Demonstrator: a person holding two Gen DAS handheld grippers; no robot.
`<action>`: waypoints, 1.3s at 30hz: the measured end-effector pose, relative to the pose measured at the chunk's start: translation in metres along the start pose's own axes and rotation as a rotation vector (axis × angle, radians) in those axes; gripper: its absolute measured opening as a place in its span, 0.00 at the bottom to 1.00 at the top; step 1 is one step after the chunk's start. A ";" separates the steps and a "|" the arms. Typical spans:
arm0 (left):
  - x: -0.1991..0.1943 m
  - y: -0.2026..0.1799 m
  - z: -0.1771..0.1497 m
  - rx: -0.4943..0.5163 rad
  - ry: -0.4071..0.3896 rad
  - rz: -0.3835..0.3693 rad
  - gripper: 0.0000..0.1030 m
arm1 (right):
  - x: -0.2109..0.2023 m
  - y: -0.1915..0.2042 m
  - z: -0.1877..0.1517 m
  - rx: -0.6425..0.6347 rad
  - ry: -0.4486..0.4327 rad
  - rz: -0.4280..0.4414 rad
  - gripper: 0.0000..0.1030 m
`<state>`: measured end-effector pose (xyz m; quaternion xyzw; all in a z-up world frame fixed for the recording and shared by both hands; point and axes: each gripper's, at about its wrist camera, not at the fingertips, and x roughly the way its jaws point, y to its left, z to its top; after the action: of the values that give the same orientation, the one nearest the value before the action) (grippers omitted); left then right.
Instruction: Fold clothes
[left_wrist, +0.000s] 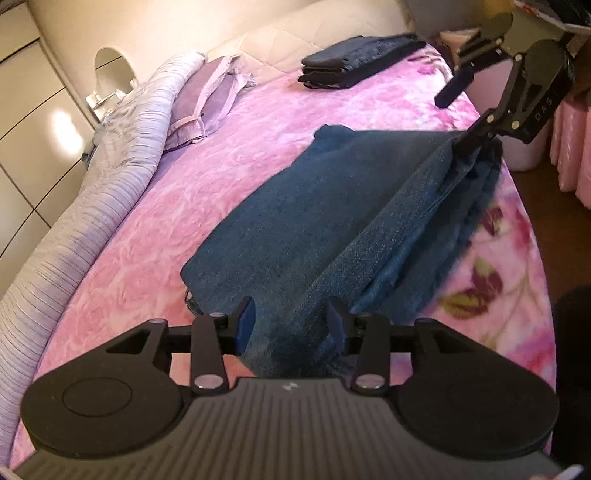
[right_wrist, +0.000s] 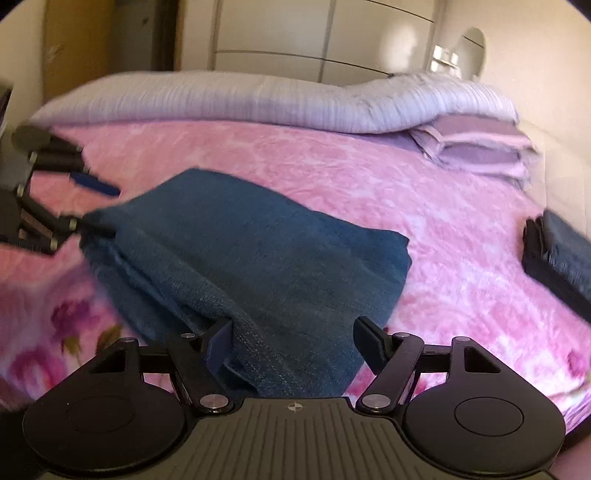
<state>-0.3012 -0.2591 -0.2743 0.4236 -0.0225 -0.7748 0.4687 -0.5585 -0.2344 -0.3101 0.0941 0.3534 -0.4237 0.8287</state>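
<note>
A dark teal towel (left_wrist: 295, 206) lies part folded on the pink floral bed, its near edge raised in a ridge. It also shows in the right wrist view (right_wrist: 258, 251). My left gripper (left_wrist: 291, 325) has its fingers wide apart, with a towel corner lying between them. It also shows at the left of the right wrist view (right_wrist: 99, 208). My right gripper (right_wrist: 295, 347) is open too, with the towel's other corner between its fingers. From the left wrist view the right gripper (left_wrist: 456, 110) shows open, its lower finger touching the far corner.
A stack of folded dark clothes (left_wrist: 354, 62) sits near the headboard, also at the right edge of the right wrist view (right_wrist: 561, 258). A lilac pillow (left_wrist: 210, 99) and a rolled striped duvet (left_wrist: 110, 177) line the far side. The pink bedspread (right_wrist: 443, 221) covers the bed.
</note>
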 end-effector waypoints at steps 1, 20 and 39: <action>-0.001 0.000 -0.003 0.007 0.005 0.002 0.38 | -0.001 0.004 -0.001 -0.023 0.003 -0.006 0.69; -0.014 -0.053 -0.028 0.332 -0.042 0.072 0.66 | 0.053 0.091 -0.026 -0.639 0.027 -0.100 0.36; 0.045 -0.055 -0.006 0.359 0.096 0.067 0.51 | 0.033 0.087 -0.021 -0.528 0.016 -0.062 0.36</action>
<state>-0.3447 -0.2595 -0.3300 0.5360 -0.1521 -0.7211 0.4118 -0.4892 -0.1914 -0.3596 -0.1328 0.4609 -0.3415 0.8083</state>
